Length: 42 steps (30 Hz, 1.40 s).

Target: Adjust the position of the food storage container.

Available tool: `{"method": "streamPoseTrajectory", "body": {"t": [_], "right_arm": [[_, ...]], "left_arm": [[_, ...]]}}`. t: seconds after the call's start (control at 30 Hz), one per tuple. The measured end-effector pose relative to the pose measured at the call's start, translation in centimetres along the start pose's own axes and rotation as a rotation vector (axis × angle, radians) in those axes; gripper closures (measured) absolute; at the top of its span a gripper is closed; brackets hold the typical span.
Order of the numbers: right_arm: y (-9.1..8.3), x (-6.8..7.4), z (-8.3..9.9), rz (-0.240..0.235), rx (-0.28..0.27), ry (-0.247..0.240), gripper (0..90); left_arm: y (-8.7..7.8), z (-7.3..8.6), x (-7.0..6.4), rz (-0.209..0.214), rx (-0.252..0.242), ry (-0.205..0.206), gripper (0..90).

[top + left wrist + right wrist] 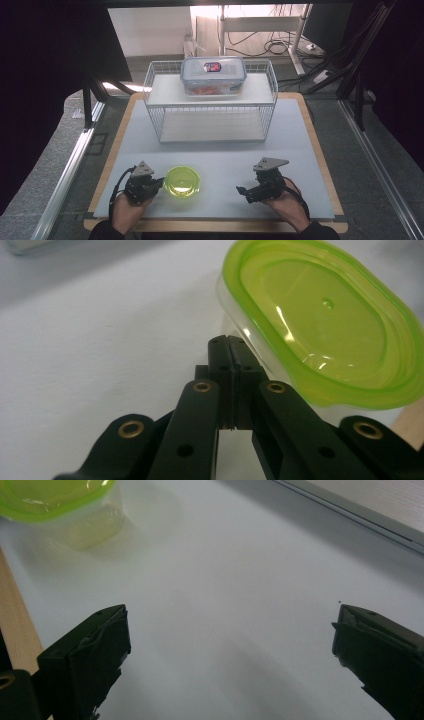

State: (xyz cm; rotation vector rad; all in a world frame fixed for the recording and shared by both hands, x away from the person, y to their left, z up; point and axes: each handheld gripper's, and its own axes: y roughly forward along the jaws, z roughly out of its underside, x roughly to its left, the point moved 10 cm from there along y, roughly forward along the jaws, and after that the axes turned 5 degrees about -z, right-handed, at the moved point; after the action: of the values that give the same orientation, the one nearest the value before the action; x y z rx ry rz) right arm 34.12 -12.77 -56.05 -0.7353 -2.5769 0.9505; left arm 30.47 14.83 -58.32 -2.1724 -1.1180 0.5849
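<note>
A small clear tub with a lime-green lid (182,181) stands near the front of the white mat (220,155). My left gripper (160,183) lies just to its left, pointing at it. In the left gripper view the jaws are pressed together with nothing between them, and the left gripper's tips (229,345) sit right beside the tub's clear wall under the green lid (320,320); whether they touch it I cannot tell. My right gripper (243,193) rests low over the mat at the front right, and the right gripper (230,640) is wide open over bare mat. The tub (60,505) shows far off at upper left.
A white wire rack (210,102) with a shelf stands at the back of the mat. On its top sits a clear box with a blue-rimmed lid (213,75) holding orange pieces. The wooden table edge (320,155) frames the mat. Cables lie on the floor behind.
</note>
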Motion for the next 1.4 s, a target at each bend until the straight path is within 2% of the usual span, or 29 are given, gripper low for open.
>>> {"method": "streamPoseTrajectory", "body": {"t": [0.13, 0.3, 0.43, 0.53, 0.7, 1.0, 1.17, 1.4], "right_arm": [[0.0, 0.2, -0.1, -0.013, -0.001, 0.010, 1.7], [0.3, 0.4, 0.3, -0.023, 0.026, 0.006, 1.7], [0.2, 0.5, 0.4, -0.031, 0.033, 0.005, 1.5], [0.2, 0.5, 0.4, -0.032, 0.038, 0.013, 1.5], [0.2, 0.6, 0.4, -0.029, 0.041, 0.012, 2.5], [0.2, 0.7, 0.4, -0.032, 0.043, 0.026, 6.8], [0.2, 0.6, 0.5, -0.030, 0.049, 0.027, 8.2], [0.1, 0.5, 0.6, -0.035, 0.060, 0.040, 12.4]], "left_arm": [[0.4, 0.4, -0.2, 0.010, 0.025, 0.005, 90.0], [0.4, 0.9, 0.1, 0.005, 0.040, 0.002, 90.0], [0.2, 1.9, -0.2, 0.029, 0.065, 0.004, 89.8], [0.2, 2.7, -0.7, 0.042, 0.086, 0.026, 89.3], [0.2, 2.8, -1.4, 0.059, 0.095, 0.077, 89.3], [2.0, 2.1, -2.8, 0.080, 0.116, 0.132, 89.0], [3.0, 0.9, -3.8, 0.094, 0.100, 0.166, 88.5], [4.2, 0.1, -5.4, 0.124, 0.102, 0.210, 88.1]]}}
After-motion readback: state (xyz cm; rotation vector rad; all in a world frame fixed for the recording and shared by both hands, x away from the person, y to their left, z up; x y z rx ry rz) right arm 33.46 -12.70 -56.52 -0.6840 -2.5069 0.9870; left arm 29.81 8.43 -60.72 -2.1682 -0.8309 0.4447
